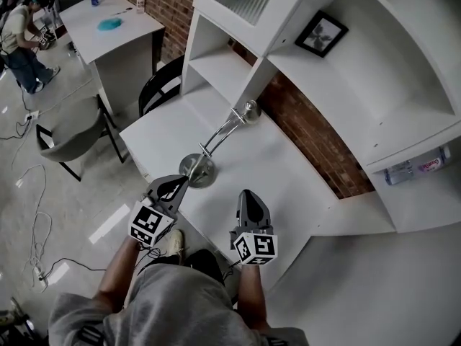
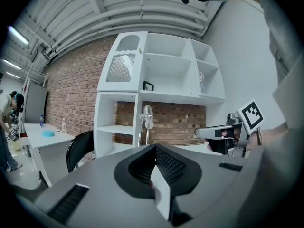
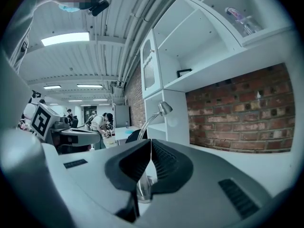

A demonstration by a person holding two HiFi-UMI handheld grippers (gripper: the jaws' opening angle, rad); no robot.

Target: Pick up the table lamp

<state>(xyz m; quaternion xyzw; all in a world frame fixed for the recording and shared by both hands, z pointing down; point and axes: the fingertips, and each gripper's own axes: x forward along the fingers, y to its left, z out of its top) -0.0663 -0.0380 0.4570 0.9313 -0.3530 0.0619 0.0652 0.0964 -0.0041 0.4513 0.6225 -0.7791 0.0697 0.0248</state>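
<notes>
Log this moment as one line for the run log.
stage: pre-grasp | table lamp: upright on white desk | left tongs: shut, empty, close beside lamp | right tongs: shut, empty, short of lamp

A white shelf unit (image 1: pixel 374 85) stands against a red brick wall (image 1: pixel 317 143), a framed picture (image 1: pixel 322 33) in one compartment; below it lies the white worktop (image 1: pixel 288 186); left of it a black chair (image 1: pixel 160 85), a grey chair (image 1: pixel 72 132) and a second white table (image 1: pixel 115 27) stand on glossy grey floor (image 1: pixel 65 193); strip lights (image 3: pixel 65 38) glow overhead.
</notes>
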